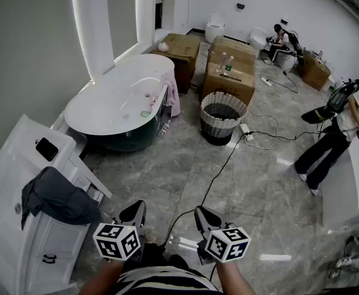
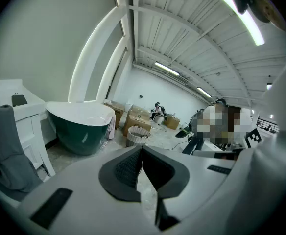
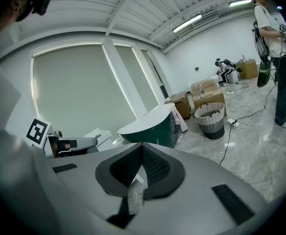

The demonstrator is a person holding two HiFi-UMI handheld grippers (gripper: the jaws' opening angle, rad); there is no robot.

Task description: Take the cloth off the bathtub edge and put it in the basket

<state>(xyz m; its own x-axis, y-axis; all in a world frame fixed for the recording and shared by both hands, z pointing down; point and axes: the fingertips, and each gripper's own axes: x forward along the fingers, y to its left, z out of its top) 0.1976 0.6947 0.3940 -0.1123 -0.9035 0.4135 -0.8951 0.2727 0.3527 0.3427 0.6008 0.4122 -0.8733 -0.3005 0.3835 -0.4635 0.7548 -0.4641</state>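
Observation:
A pink cloth [image 1: 172, 97] hangs over the right end of the white, dark-green-sided bathtub [image 1: 119, 97]. To its right on the floor stands the woven basket [image 1: 222, 117]. Both grippers are held low near the person's body, far from the tub. The left gripper [image 1: 135, 214] is shut with nothing in it, and so is the right gripper [image 1: 205, 219]. In the left gripper view the meeting jaws [image 2: 142, 149] point toward the tub [image 2: 82, 126], cloth [image 2: 111, 126] and basket [image 2: 138, 135]. The right gripper view shows shut jaws [image 3: 142, 146] below the tub [image 3: 150, 127], cloth [image 3: 180, 119] and basket [image 3: 210, 119].
A white cabinet [image 1: 19, 226] with a dark grey garment [image 1: 59, 196] stands at the near left. Cardboard boxes [image 1: 230, 69] sit behind the basket. A black cable [image 1: 219, 171] runs across the marble floor. A person [image 1: 336, 134] stands at the right; another sits at the back.

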